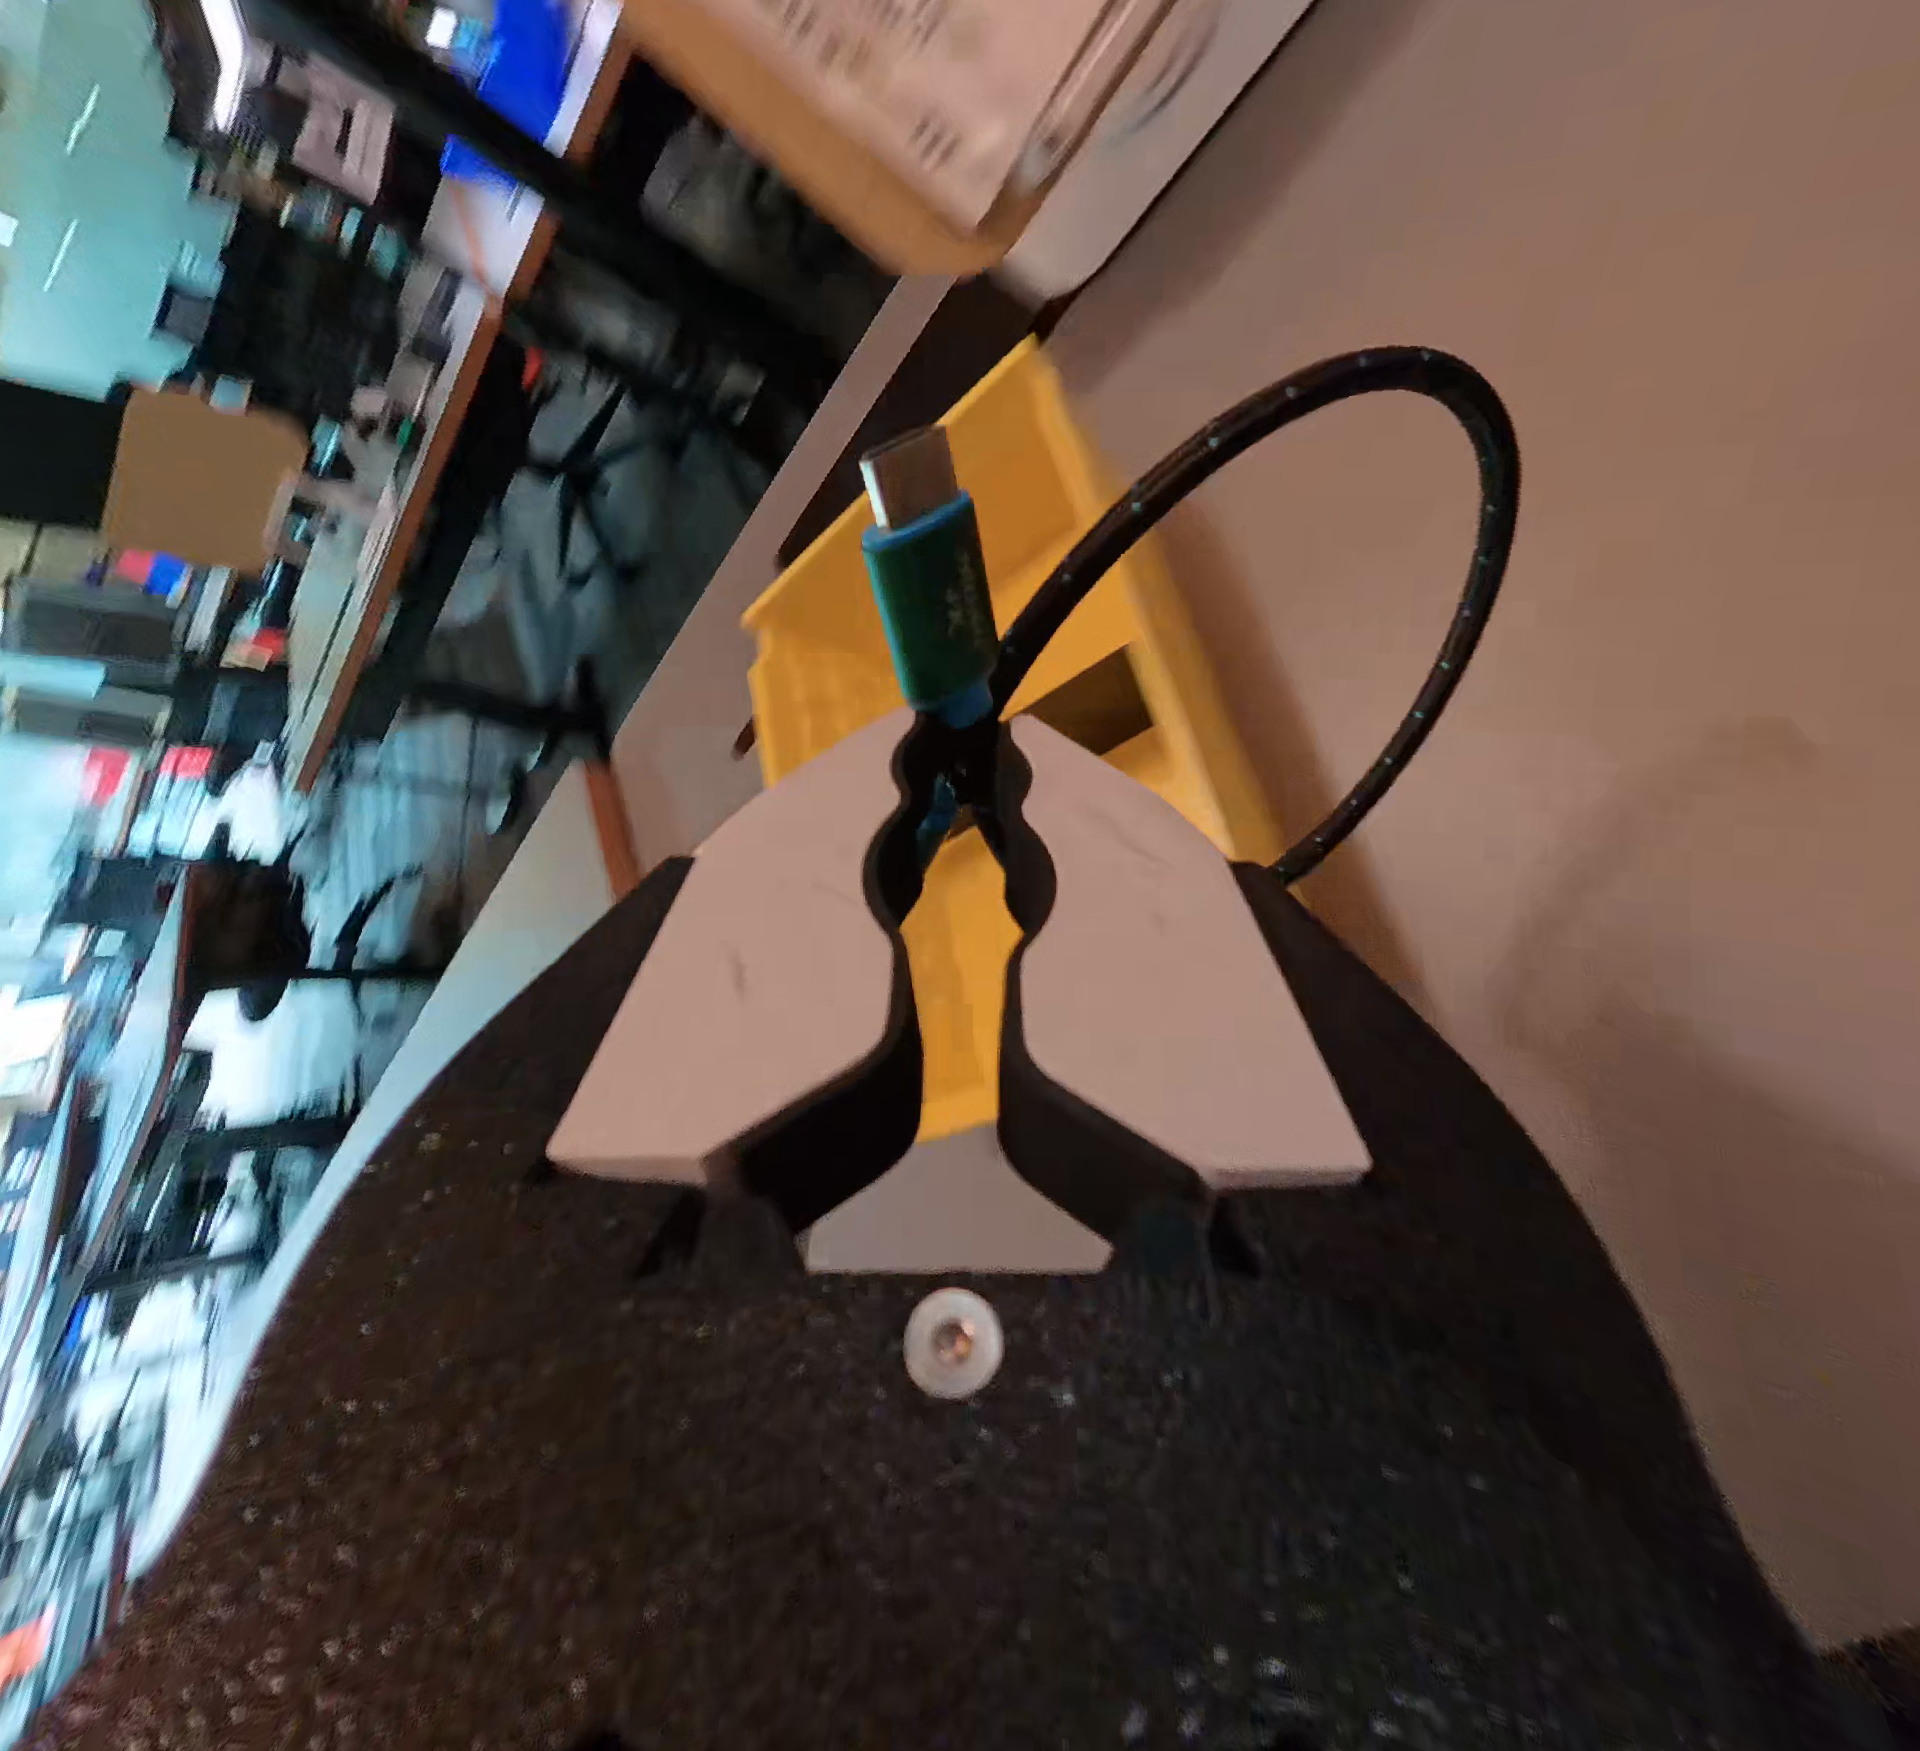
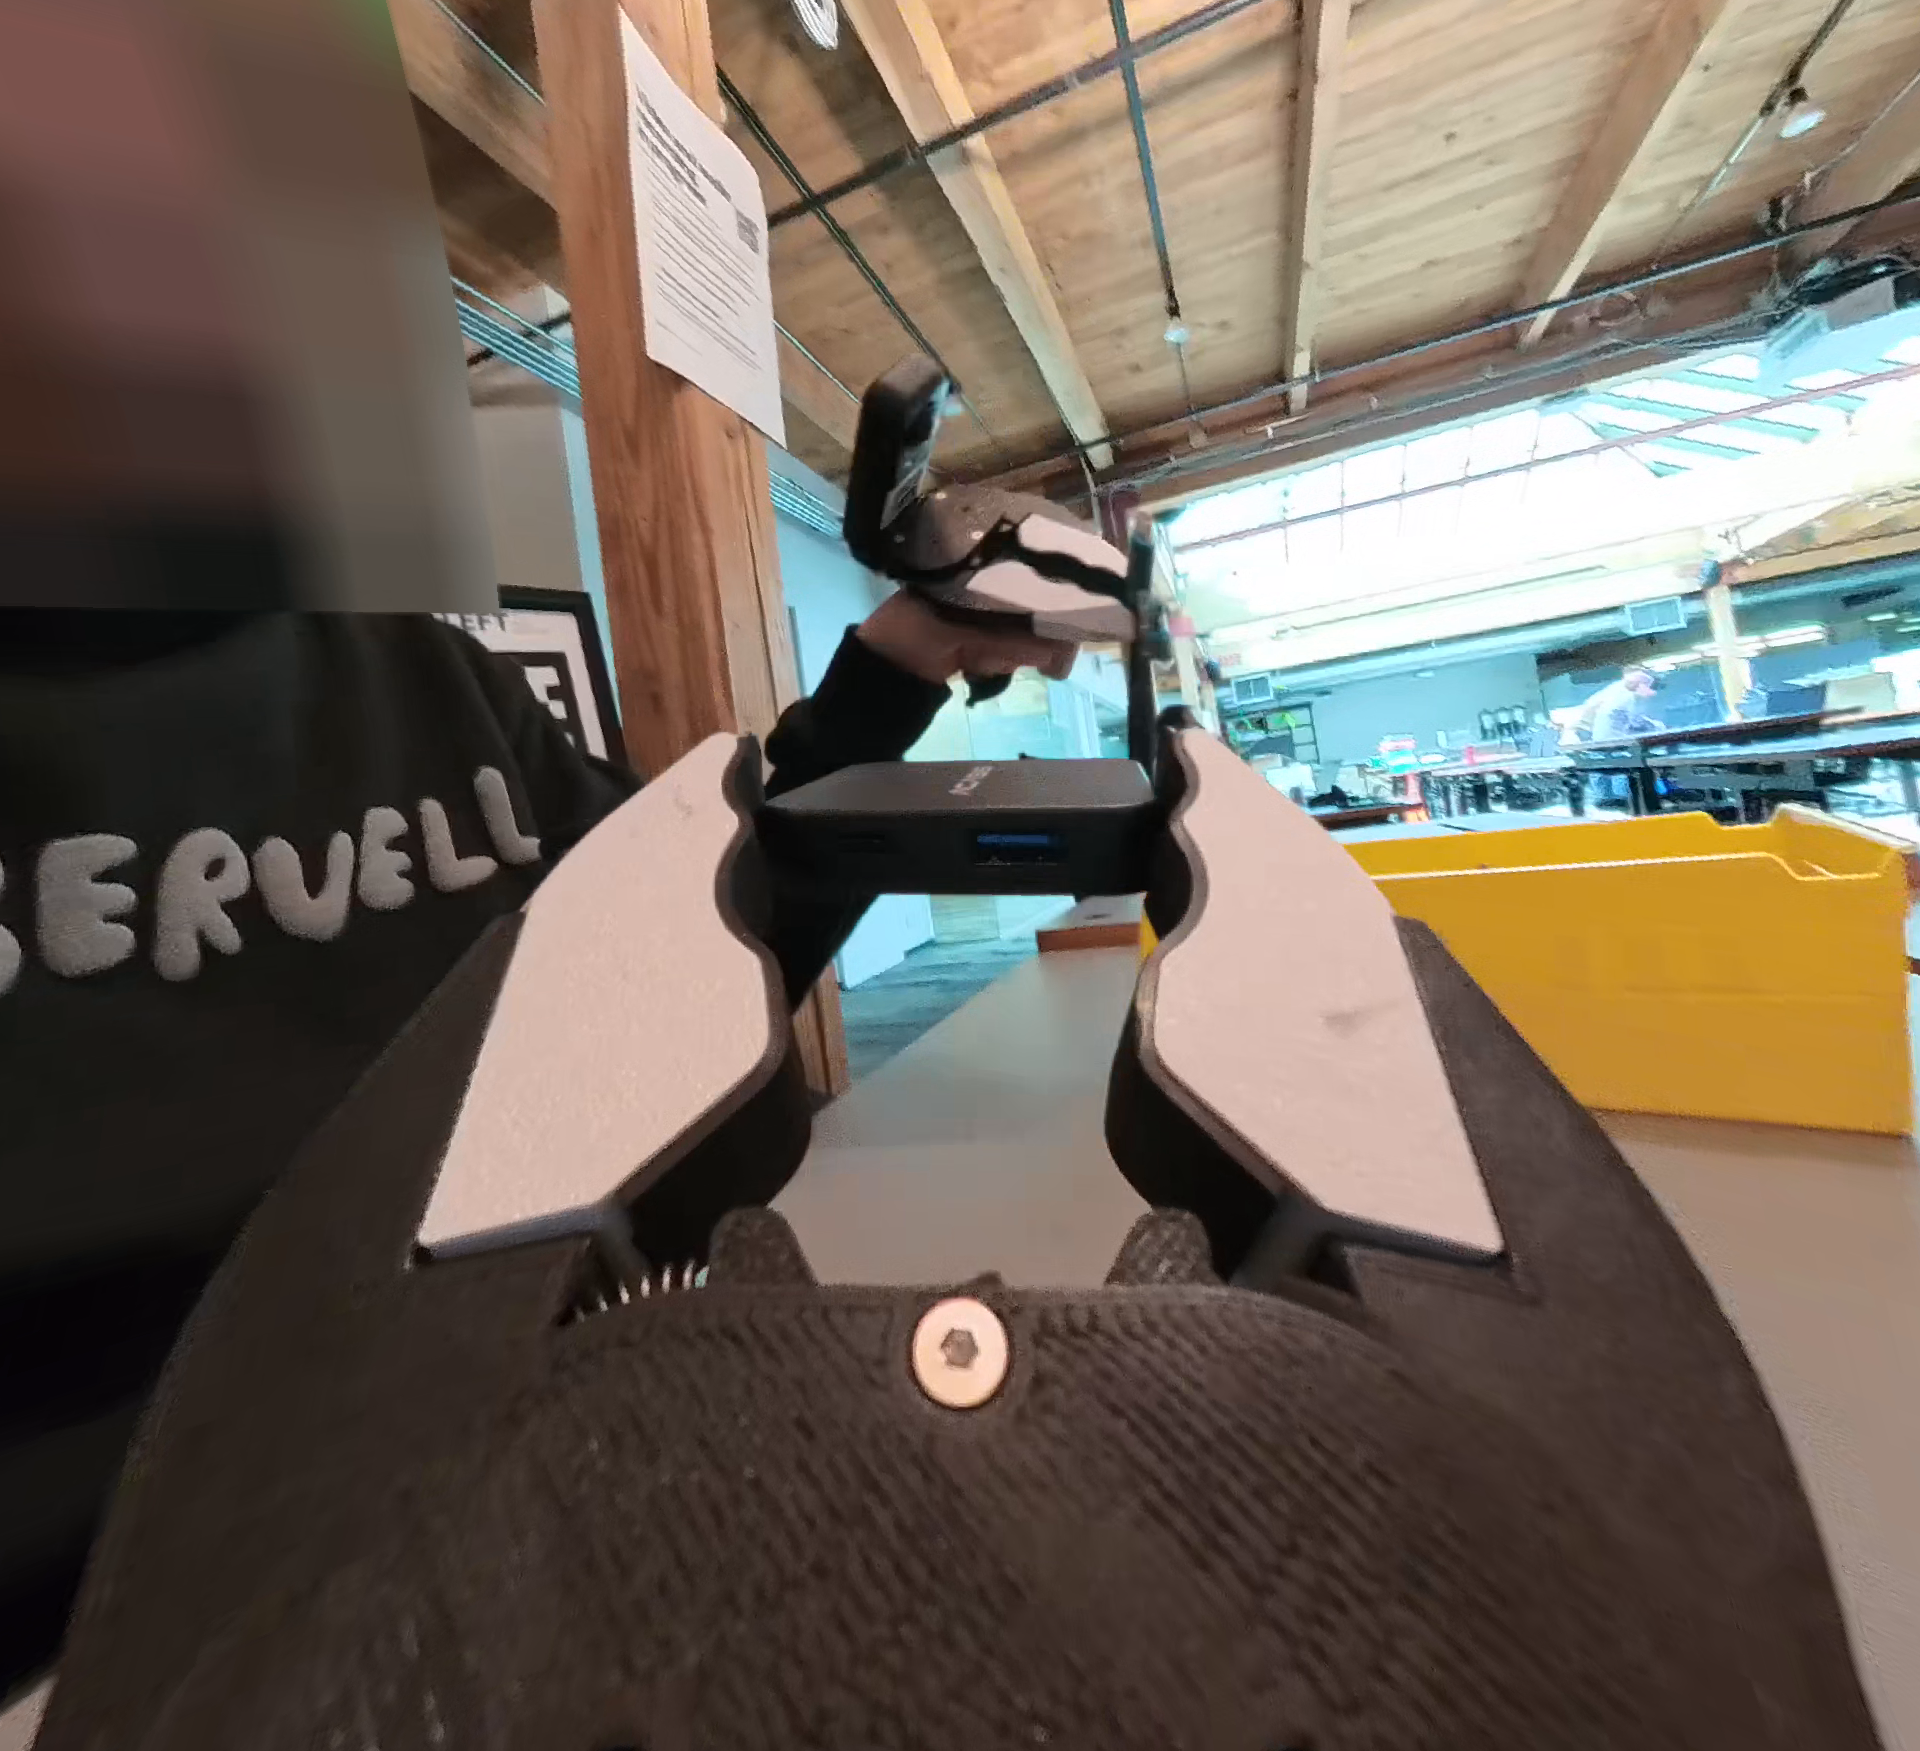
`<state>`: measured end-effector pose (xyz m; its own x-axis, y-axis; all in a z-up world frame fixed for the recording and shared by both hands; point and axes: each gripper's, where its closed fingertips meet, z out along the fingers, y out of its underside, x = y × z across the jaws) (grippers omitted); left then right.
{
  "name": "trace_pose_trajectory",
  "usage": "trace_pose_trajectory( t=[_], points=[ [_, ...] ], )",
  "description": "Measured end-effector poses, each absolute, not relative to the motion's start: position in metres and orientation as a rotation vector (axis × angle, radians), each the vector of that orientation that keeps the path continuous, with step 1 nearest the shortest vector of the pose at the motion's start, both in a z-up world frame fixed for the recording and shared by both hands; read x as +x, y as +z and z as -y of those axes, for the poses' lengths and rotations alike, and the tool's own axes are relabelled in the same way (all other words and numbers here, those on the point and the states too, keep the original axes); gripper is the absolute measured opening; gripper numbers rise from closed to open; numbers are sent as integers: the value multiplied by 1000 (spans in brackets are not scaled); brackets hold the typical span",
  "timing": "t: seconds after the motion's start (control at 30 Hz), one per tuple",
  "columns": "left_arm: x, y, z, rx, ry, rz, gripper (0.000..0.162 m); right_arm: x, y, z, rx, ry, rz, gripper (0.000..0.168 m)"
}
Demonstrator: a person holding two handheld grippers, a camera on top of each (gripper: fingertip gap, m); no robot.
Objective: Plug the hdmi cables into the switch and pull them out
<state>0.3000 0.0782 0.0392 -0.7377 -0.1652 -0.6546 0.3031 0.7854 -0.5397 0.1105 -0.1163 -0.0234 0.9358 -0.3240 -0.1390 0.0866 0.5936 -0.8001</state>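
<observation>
Plugging-in is the step in hand: the left hand-held gripper point(image 1: 961, 766) pinches the cable point(image 1: 1455, 496) just behind its teal plug point(image 1: 925, 600), raised above the counter point(image 1: 1662, 558). Right hand-held gripper point(image 2: 956, 818) clamps the black switch point(image 2: 956, 813) aloft. Next, the plug needs lining up with 1 port.

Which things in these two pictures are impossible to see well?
- Cable: its far end passes behind the left gripper in the left view.
- Switch: its back is turned away in the right view.
- Bin: its inside is hidden by its wall.
</observation>
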Motion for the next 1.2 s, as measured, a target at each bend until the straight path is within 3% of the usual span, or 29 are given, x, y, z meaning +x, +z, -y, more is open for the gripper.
trace_pose_trajectory(
  t=[0.03, 0.4, 0.47, 0.67, 0.87, 1.03, 1.2],
  points=[
    [282, 35, -68, 170, -861, -2285, 10, 109, -21, 116, -890, -230, -279, 73],
    [206, -123, 38, 482, -1088, -2939, 10, 110, -23, 118, -872, -226, -296, 73],
    [230, -123, 50, 338, -1142, -2814, 10, 111, -23, 120, -874, -239, -300, 73],
    [296, -50, 49, 252, -1131, -2032, 10, 101, -14, 125, -793, -138, -240, 73],
    [265, -72, 54, 424, -1099, -1861, 10, 98, -10, 131, -737, -61, -217, 74],
    [261, -73, 49, 372, -1176, -2039, 10, 104, -15, 130, -766, -114, -245, 73],
    [219, -107, 22, 519, -993, -2895, 10, 114, -20, 130, -811, -226, -289, 73]
  ],
)
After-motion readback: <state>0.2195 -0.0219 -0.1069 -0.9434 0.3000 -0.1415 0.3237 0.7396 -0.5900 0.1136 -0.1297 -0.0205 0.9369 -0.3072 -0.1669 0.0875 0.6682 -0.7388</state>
